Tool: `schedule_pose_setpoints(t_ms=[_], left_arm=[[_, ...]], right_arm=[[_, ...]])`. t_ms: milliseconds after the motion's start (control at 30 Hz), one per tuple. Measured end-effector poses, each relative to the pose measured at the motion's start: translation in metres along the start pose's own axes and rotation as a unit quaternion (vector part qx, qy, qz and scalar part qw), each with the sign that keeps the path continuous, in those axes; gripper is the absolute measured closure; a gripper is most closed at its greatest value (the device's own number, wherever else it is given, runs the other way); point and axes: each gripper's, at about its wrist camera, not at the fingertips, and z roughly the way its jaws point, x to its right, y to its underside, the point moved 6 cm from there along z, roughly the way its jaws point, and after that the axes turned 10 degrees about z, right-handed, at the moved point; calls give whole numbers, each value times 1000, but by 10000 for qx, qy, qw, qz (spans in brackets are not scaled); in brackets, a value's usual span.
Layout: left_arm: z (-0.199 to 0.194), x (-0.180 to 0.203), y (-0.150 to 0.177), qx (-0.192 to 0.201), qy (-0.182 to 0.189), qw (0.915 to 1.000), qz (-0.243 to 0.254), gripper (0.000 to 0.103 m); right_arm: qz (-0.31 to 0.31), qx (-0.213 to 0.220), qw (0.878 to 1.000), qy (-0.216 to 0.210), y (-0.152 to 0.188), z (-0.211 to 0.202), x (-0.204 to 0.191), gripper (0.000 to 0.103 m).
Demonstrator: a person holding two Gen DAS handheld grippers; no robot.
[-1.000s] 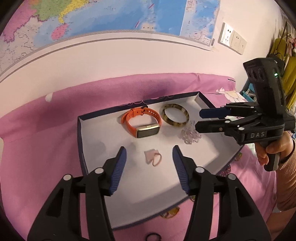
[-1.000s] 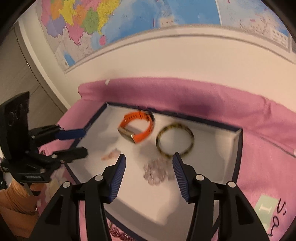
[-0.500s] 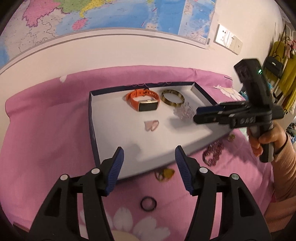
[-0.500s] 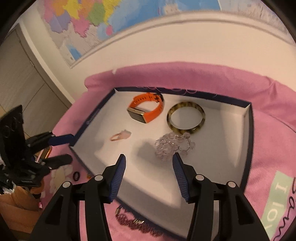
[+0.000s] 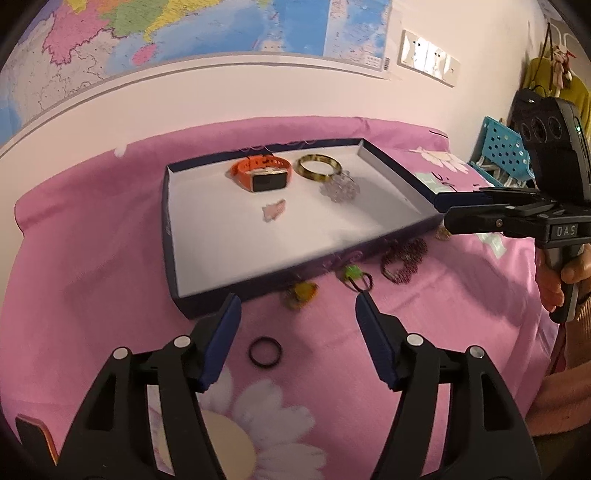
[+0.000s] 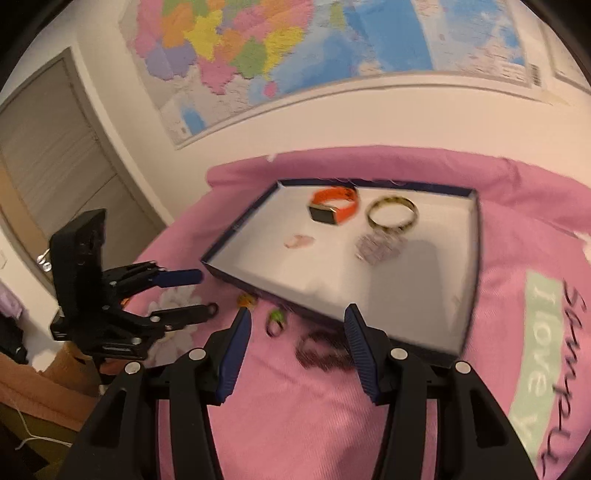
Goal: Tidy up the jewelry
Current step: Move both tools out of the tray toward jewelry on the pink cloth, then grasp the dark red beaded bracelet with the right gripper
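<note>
A navy tray with a white floor (image 5: 207, 258) (image 6: 424, 295) lies on the pink cloth. In it are an orange watch (image 5: 263, 174) (image 6: 332, 206), a tortoiseshell bangle (image 5: 318, 168) (image 6: 392, 217), a clear bead bracelet (image 5: 340, 189) (image 6: 380, 245) and a small pink ring (image 5: 274, 211) (image 6: 298, 241). On the cloth before the tray lie a black ring (image 5: 265, 352), a yellow ring (image 5: 301, 292) (image 6: 246, 301), a green ring (image 5: 354, 275) (image 6: 276, 319) and a dark red bead bracelet (image 5: 403, 259) (image 6: 321, 349). My left gripper (image 5: 297, 314) (image 6: 199, 293) is open above the black ring. My right gripper (image 6: 295, 325) (image 5: 448, 216) is open above the red bracelet.
The pink flowered cloth (image 5: 92, 295) covers the table up to a white wall with a map (image 5: 184, 29). A blue perforated basket (image 5: 498, 151) stands at the far right. A grey door (image 6: 55, 166) is at the left in the right wrist view.
Both grippers have pulled back from over the tray toward the near edge. The loose rings and red bracelet on the cloth have come into view. Both stay open.
</note>
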Motion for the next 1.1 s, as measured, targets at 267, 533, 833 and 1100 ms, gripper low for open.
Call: schedule_pose_setpoints(t_ms=[267,533,833,1100], left_arm=[[3,9,8,-23,26,10000,-33,36],[2,8,10,2,29,9999,-147,34],[7,8,15,-46,69,9997,-211,34],[7,9,17,-51,99,9997,-206,34]], right_arm=[[326,-276,9964,726,24,21,28,51],[88,-354,9908,1300,23,46,23,34],[-155,-329,9870,1567,27,40,26,89],[-73,-134,9929,1180,27,20,19,98]])
